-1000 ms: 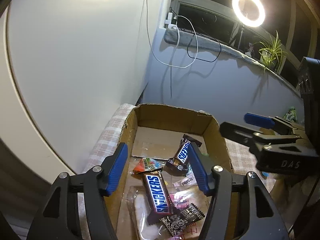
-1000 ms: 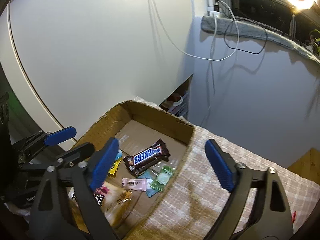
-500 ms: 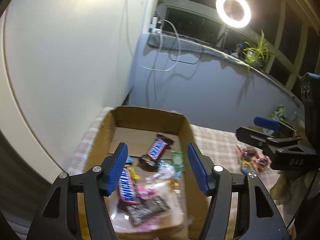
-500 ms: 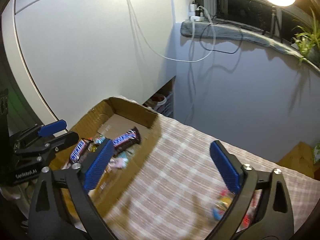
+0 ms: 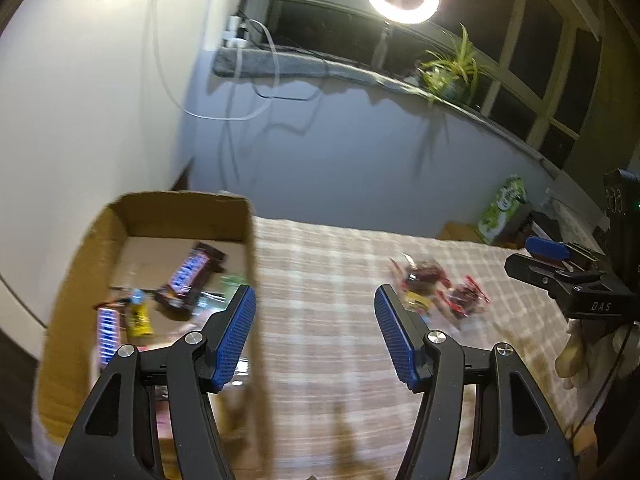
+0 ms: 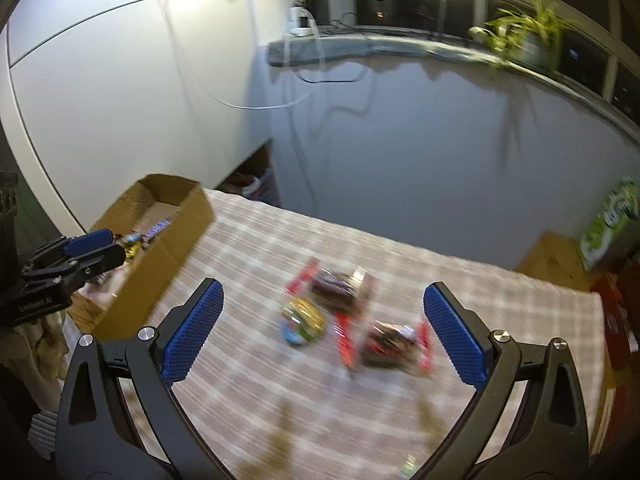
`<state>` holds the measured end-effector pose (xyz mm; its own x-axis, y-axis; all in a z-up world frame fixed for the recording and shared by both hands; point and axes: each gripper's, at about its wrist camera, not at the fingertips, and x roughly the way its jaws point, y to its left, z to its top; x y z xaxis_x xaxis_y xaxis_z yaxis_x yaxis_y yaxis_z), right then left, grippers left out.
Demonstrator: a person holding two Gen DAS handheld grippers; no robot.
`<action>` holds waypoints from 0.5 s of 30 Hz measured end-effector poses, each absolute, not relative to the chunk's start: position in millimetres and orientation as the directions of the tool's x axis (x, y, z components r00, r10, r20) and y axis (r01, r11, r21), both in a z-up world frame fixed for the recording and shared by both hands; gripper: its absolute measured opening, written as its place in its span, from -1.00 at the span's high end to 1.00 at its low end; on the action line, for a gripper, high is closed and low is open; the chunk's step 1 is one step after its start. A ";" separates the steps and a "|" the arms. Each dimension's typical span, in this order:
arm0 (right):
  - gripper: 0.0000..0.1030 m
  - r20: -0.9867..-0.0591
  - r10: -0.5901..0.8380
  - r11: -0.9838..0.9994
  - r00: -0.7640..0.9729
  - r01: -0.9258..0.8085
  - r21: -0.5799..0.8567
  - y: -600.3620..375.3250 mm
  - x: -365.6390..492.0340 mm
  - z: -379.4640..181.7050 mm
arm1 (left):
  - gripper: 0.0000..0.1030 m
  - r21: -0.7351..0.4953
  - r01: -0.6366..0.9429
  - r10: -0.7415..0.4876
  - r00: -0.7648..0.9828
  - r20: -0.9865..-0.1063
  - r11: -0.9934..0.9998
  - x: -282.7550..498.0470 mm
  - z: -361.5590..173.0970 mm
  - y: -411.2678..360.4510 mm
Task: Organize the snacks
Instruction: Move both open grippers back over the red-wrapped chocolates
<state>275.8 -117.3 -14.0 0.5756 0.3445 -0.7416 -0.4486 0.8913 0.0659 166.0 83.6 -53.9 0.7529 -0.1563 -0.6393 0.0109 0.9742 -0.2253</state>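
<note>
- Both grippers swung off the cardboard box (image 5: 132, 216) toward the checked tablecloth (image 6: 256, 240).
- Right gripper (image 6: 322, 330) opened wider, now above loose wrapped snacks (image 6: 348, 316).
- Left gripper (image 5: 314, 336) straddles the box's right wall.

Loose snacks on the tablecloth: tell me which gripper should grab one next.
Right. The right gripper has the loose snacks framed between its wide-open, empty jaws. The left gripper is empty too, but sits by the cardboard box, with the snacks off to its right.
</note>
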 end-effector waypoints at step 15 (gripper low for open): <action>-0.98 -0.787 0.327 0.915 0.522 -0.384 0.125 -187.3 279.2 -48.9 | -0.19 -0.226 0.171 -0.282 0.657 -0.699 0.959 192.4 -88.9 1.3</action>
